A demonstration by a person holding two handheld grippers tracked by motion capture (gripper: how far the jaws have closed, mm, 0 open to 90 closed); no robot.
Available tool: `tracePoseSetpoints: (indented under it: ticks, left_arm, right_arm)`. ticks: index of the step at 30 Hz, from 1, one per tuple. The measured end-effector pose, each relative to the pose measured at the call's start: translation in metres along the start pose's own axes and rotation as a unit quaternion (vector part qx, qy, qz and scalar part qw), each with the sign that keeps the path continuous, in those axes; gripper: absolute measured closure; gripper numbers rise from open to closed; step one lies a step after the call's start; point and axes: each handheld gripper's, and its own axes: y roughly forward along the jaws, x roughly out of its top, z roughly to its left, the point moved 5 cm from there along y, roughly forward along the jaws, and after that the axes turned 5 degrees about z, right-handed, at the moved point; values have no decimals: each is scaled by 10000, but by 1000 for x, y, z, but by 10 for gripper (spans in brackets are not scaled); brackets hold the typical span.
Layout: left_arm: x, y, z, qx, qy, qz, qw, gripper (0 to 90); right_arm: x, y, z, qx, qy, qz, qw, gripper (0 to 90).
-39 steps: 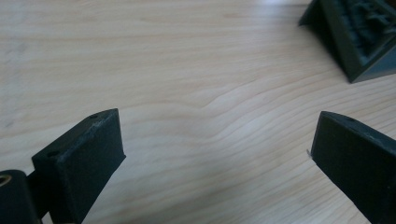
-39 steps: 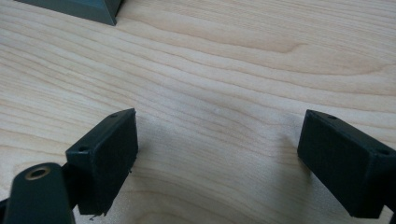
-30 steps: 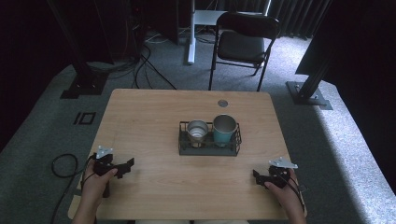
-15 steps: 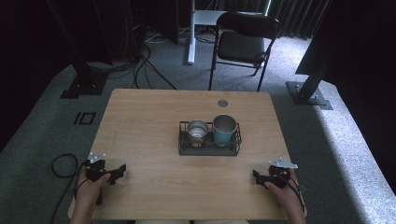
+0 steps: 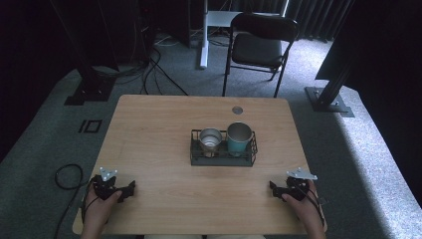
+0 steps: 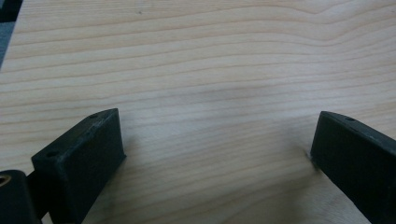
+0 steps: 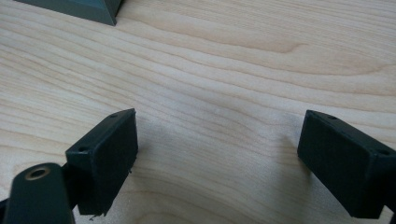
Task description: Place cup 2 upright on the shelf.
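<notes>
Both tongs rest on the table (image 5: 164,124), jaws spread wide and empty: left tongs (image 5: 130,188) at the near left corner, right tongs (image 5: 273,187) near right. Two cups (image 5: 239,138) stand in the basket (image 5: 221,160) at mid-table, well apart from both.

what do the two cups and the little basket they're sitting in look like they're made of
The left cup looks like bare metal, probably steel: silver-grey with a shiny inside. The teal cup seems metal too, with a coloured coat outside and a pale metallic rim. The basket looks like dark-coated wire, with thin bars you can see through. It stands on a light wood-grain table, possibly laminate.
</notes>
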Motion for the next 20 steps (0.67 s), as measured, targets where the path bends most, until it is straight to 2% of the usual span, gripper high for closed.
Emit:
tracePoseSetpoints:
  ticks: [3,7,20]
  left_arm:
    - [-2,-1,-7,-17,26,1,10000,31]
    - [-1,-1,-14,169,-215,1,9996,31]
    - [1,1,-15,221,-276,6,9994,24]
  right_arm:
    - [0,0,0,1,2,0,10000,118]
    - [0,0,0,-3,6,-1,10000,119]
    - [0,0,0,-10,20,1,10000,118]
